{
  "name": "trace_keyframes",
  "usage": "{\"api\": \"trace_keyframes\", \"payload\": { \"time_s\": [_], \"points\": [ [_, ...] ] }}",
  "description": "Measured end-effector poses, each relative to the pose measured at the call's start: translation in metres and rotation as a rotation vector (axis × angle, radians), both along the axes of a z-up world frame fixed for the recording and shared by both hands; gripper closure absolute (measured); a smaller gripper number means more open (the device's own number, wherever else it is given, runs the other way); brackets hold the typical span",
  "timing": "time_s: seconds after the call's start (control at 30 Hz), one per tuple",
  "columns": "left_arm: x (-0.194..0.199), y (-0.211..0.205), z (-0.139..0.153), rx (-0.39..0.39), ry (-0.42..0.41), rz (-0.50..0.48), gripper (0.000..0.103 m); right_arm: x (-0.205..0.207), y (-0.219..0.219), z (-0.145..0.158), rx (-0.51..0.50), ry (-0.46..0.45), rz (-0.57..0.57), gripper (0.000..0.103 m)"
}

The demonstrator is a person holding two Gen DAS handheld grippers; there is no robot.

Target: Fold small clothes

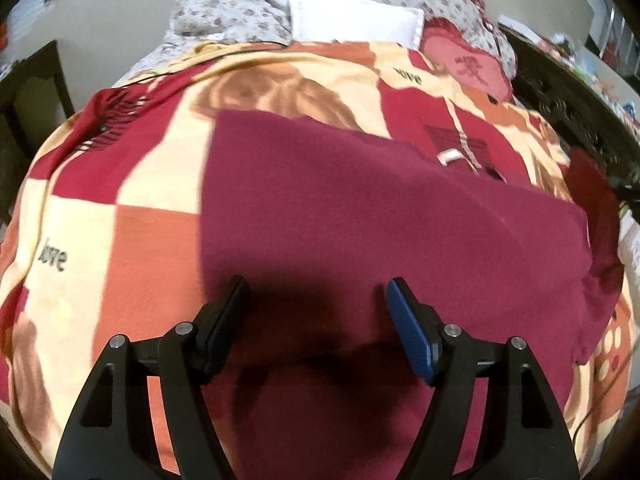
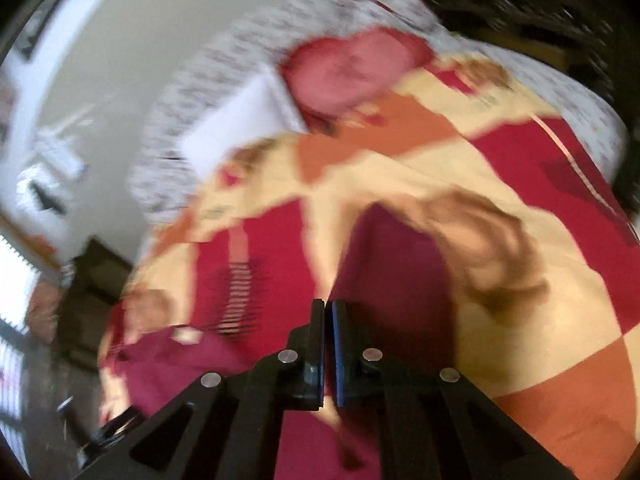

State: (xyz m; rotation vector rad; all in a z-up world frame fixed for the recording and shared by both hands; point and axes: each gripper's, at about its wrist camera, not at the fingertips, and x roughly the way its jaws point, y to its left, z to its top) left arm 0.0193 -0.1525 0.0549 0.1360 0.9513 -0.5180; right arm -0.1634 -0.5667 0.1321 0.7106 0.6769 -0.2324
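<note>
A maroon garment (image 1: 360,200) lies spread flat on a red, cream and orange checked blanket (image 1: 140,240) on a bed. A small white label (image 1: 450,156) shows at the garment's far edge. My left gripper (image 1: 317,282) hovers just above the near part of the garment, jaws wide open with nothing between them. The right wrist view is blurred. In it my right gripper (image 2: 328,304) is shut, pads together, at the edge of the maroon garment (image 2: 392,264). Whether cloth is pinched between the pads is hidden by the blur.
A white pillow (image 1: 352,16) and a red heart-shaped cushion (image 1: 460,56) lie at the far end on a floral sheet (image 1: 224,12). Dark wooden furniture (image 1: 24,92) stands left of the bed, and a dark carved frame (image 1: 560,92) runs along the right.
</note>
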Motion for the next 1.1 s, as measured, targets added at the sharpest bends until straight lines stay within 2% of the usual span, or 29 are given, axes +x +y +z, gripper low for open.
{"api": "trace_keyframes", "payload": {
  "time_s": [0.1,0.2,0.43,0.57,0.67,0.73,0.87,0.97,1.1],
  "points": [
    [0.003,0.013,0.009,-0.018,-0.007,0.03,0.031,0.011,0.038,0.031,-0.034,-0.07,0.085,0.1],
    [0.003,0.028,0.018,-0.046,-0.009,0.055,0.031,0.029,0.08,0.047,-0.003,-0.128,0.193,0.1],
    [-0.002,0.05,0.028,-0.054,-0.03,0.076,0.031,0.073,0.181,0.067,-0.033,-0.159,0.418,0.1],
    [0.001,0.062,0.024,-0.073,-0.017,0.111,0.031,0.099,0.229,0.041,0.014,-0.133,0.503,0.1],
    [0.002,0.068,0.022,-0.079,0.001,0.126,0.031,0.115,0.247,0.016,0.136,-0.088,0.578,0.1],
    [0.001,0.072,0.021,-0.07,-0.008,0.12,0.031,0.112,0.25,0.02,0.091,-0.103,0.571,0.099],
    [0.006,0.079,0.021,-0.099,0.0,0.129,0.031,0.107,0.243,0.016,0.01,-0.049,0.544,0.099],
    [0.009,0.081,0.02,-0.128,0.019,0.136,0.031,0.11,0.243,-0.006,-0.064,0.04,0.55,0.098],
    [0.007,0.08,0.02,-0.112,0.022,0.129,0.031,0.125,0.25,-0.053,-0.059,0.164,0.565,0.098]
  ]
}}
